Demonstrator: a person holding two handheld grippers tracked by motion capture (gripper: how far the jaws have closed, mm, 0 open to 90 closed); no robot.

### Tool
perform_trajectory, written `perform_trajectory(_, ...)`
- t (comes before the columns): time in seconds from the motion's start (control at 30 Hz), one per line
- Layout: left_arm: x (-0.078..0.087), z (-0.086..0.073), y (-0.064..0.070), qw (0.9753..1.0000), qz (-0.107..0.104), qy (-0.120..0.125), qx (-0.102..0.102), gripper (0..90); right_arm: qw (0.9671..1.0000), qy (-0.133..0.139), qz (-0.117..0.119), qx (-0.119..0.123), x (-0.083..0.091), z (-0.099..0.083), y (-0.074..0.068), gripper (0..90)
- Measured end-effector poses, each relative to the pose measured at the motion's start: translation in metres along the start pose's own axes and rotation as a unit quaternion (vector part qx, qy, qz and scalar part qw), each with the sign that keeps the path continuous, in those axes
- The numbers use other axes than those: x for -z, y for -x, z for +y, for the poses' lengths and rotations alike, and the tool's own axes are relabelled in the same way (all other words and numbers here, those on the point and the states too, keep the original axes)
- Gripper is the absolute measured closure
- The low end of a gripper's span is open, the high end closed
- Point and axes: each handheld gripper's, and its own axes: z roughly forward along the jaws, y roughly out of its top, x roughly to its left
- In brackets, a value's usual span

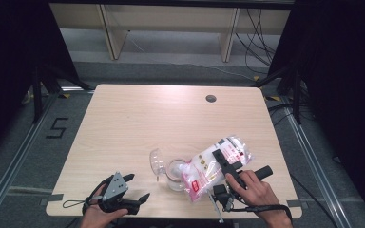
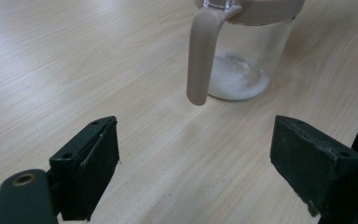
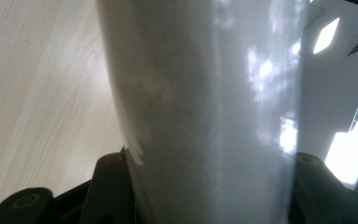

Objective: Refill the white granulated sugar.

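- High view: a wood table stands on grey floor, shelves behind.
- Left gripper rests near the table's front edge, jaws wide apart, holding nothing.
- Right gripper squeezes a bag, tipped over the jar.

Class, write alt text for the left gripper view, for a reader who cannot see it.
A clear glass jar with a beige handle and white powder at its bottom stands on a pale wooden table. The open left tongs point at it, apart from it.
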Motion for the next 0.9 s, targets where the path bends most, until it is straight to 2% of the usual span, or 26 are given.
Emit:
perform_trajectory(0.03, -0.0006, -0.0007, 0.002, 0.9999, -0.001, 0.002, 0.015, 15.3, 1.0, -0.002, 0.004, 0.006, 0.0001, -0.0001, 0.0009, 54.3)
perform_trajectory(0.07, -0.001, -0.0007, 0.0033, 0.9998, 0.001, 0.007, 0.02, 15.3, 0.9999, -0.007, 0.01, -0.002, 0.0003, -0.0004, -0.0008, 54.3)
perform_trajectory(0.17, -0.0008, -0.0006, 0.002, 0.9999, -0.001, 0.006, 0.016, 15.3, 0.9999, -0.01, 0.006, -0.011, -0.0005, -0.0017, -0.0034, 54.3)
perform_trajectory(0.2, -0.0004, -0.0008, 0.0011, 0.9999, -0.001, 0.002, 0.014, 15.3, 0.9999, -0.006, 0.009, -0.002, -0.0011, -0.0019, -0.0017, 54.4)
perform_trajectory(0.23, -0.0005, -0.0007, 0.0008, 0.9999, 0.0, 0.004, 0.012, 15.3, 0.9999, -0.009, 0.007, -0.009, -0.0009, -0.0026, -0.0041, 54.4)
perform_trajectory(0.27, -0.0005, -0.0002, -0.0006, 1.0, -0.001, 0.003, 0.001, 15.3, 0.9999, -0.01, 0.005, -0.006, -0.0004, -0.0028, -0.0039, 54.4)
perform_trajectory(0.3, -0.0007, 0.0, -0.0007, 1.0, -0.001, 0.003, 0.0, 15.3, 0.9999, -0.01, 0.006, -0.004, -0.0003, -0.0029, -0.0037, 54.4)
perform_trajectory(0.43, -0.001, -0.0003, -0.0001, 1.0, 0.0, 0.001, 0.001, 15.3, 0.9998, -0.01, 0.006, -0.019, 0.0008, -0.0028, -0.0057, 54.4)
perform_trajectory(0.5, -0.0005, -0.0005, -0.0008, 1.0, 0.001, 0.003, 0.001, 15.3, 1.0, -0.003, 0.002, 0.0, 0.0002, -0.0017, -0.0026, 54.4)
perform_trajectory(0.53, -0.0005, -0.0005, -0.0008, 1.0, 0.0, 0.004, 0.002, 15.3, 0.9999, -0.008, 0.005, -0.012, 0.0008, -0.0016, -0.0041, 54.5)
perform_trajectory(0.57, 0.0, -0.0004, -0.0006, 1.0, 0.002, 0.004, 0.002, 15.3, 0.9999, -0.007, 0.004, -0.01, 0.0009, -0.0013, -0.0036, 54.4)
perform_trajectory(0.6, -0.0001, -0.001, 0.0014, 0.9998, 0.003, 0.004, 0.018, 15.3, 1.0, -0.005, 0.002, -0.005, 0.0011, -0.0012, -0.0023, 54.4)
perform_trajectory(0.7, -0.0002, -0.0009, 0.0009, 0.9999, 0.002, 0.004, 0.016, 15.3, 1.0, -0.005, 0.005, -0.007, 0.001, -0.0019, -0.0024, 54.5)
perform_trajectory(0.77, -0.0001, -0.001, 0.0009, 0.9999, 0.003, 0.003, 0.016, 15.3, 1.0, -0.005, 0.002, 0.002, 0.001, -0.0029, -0.0009, 54.5)
perform_trajectory(0.8, -0.0003, -0.0009, 0.0009, 0.9999, 0.002, 0.005, 0.016, 15.3, 0.9999, -0.009, 0.003, -0.005, 0.0018, -0.004, -0.0018, 54.5)
perform_trajectory(0.83, 0.0001, -0.0009, 0.001, 0.9999, 0.004, 0.002, 0.016, 15.3, 1.0, -0.003, 0.001, 0.006, 0.0013, -0.0047, 0.0002, 54.6)
perform_trajectory(0.9, 0.0001, -0.0008, 0.0011, 0.9999, 0.003, 0.003, 0.016, 15.3, 0.9997, -0.013, 0.004, -0.02, 0.0031, -0.0059, -0.0034, 54.6)
